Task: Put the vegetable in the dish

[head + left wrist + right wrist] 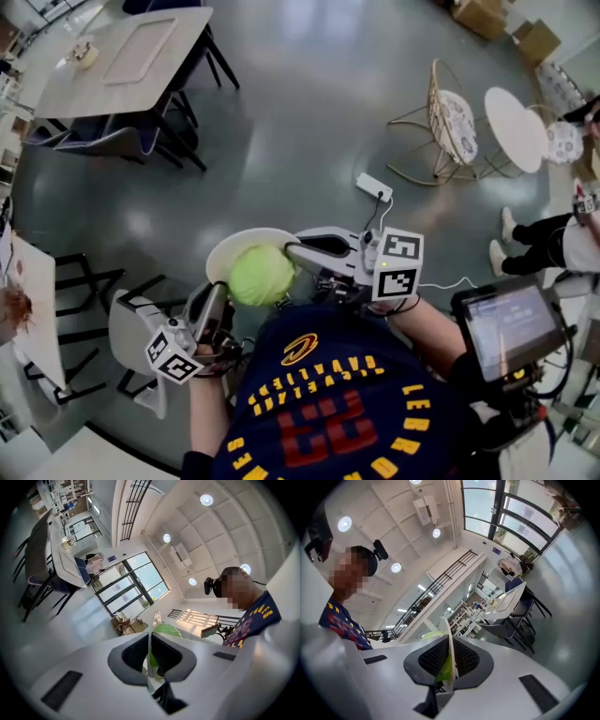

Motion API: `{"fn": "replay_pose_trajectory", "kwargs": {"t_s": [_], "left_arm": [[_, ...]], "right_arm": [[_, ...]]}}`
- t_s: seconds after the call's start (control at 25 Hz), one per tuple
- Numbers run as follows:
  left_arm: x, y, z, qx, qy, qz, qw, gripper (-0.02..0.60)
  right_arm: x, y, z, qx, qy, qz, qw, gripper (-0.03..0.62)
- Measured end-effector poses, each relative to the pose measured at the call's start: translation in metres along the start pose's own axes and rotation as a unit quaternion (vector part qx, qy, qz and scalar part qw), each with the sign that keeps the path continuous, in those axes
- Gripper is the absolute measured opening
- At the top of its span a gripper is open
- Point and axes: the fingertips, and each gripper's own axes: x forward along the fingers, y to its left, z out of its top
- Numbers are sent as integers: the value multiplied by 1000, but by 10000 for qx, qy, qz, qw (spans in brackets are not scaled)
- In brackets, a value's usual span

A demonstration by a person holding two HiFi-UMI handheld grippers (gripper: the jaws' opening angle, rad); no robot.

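Vegetable (261, 275), round and pale green, sat in the white dish (232, 247) at the centre of the head view, above the grey floor (300, 112) and resting on no counter. The left tongs (217, 300) came up from the lower left and were clenched on the dish's near rim; in the left gripper view the thin white edge ran straight between the two dark pads (133, 653), with green showing just behind it. The right tongs (296, 251) reached in from the right and gripped the rim on that side, beside the vegetable; in the right gripper view the pads were likewise pressed onto the white edge, with green against it. A long counter (122, 56) with dark chairs stood at the upper left of the head view. A wire chair (452, 122) and a small round table (516, 127) stood at the upper right. A screen (511, 323) sat at the lower right.
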Motion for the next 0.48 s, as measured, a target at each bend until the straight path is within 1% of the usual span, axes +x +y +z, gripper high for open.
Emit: {"fn": "replay_pose_trajectory", "kwargs": {"t_s": [0.16, 0.2, 0.24, 0.28, 0.32, 0.36, 0.4, 0.44, 0.48], "left_arm": [[3, 4, -9, -219, -27, 262, 9994, 17], [9, 7, -12, -381, -25, 344, 9987, 17], [17, 12, -17, -644, -32, 433, 9970, 17], [24, 19, -23, -1008, -76, 534, 9934, 17], [28, 27, -29, -1435, -177, 646, 9874, 17], [30, 35, -34, -1859, -318, 757, 9791, 17], [30, 42, -38, -2237, -458, 857, 9698, 17], [30, 48, -43, -2545, -556, 955, 9607, 17], [31, 53, -49, -2767, -579, 1074, 9532, 17]], "right_arm": [[-4, -11, -2, 385, 49, -40, 9992, 29], [-9, -19, 0, 529, 54, -118, 9985, 28], [-16, -29, 1, 707, 62, -261, 9971, 29], [-23, -41, -1, 949, 84, -455, 9944, 28], [-29, -56, -7, 1291, 117, -671, 9893, 28], [-35, -72, -16, 1727, 147, -886, 9809, 28], [-40, -86, -27, 2192, 152, -1065, 9697, 28], [-45, -97, -37, 2600, 124, -1190, 9582, 28], [-50, -105, -45, 2899, 85, -1286, 9484, 28]]}}
